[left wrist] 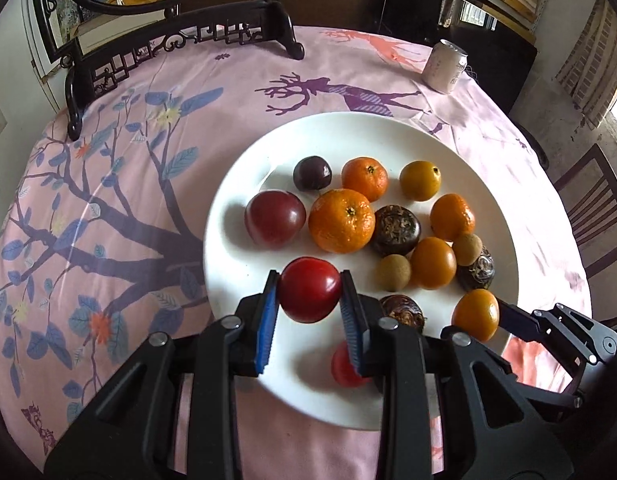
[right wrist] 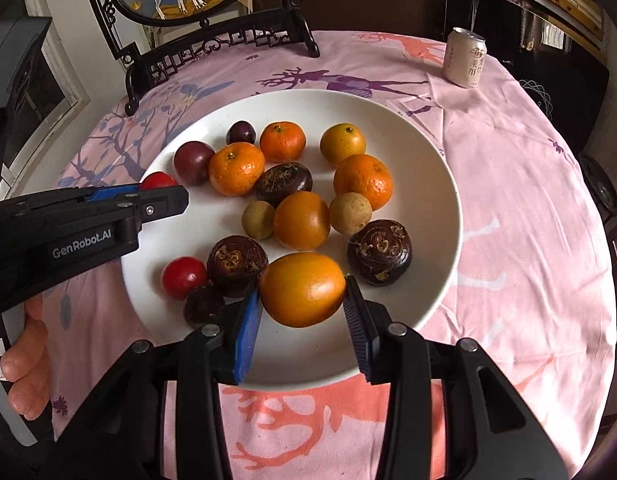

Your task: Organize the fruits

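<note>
A white plate on the pink tablecloth holds several fruits: tangerines, dark plums, brown water chestnuts, small tan longans. My left gripper is shut on a red plum above the plate's near left part; in the right wrist view it comes in from the left. My right gripper is shut on a smooth orange fruit over the plate's near edge; it shows in the left wrist view. Another small red fruit lies on the plate.
A drink can stands at the far right of the round table. A dark carved wooden stand with a round painted screen stands at the far left. Chairs sit beyond the right edge.
</note>
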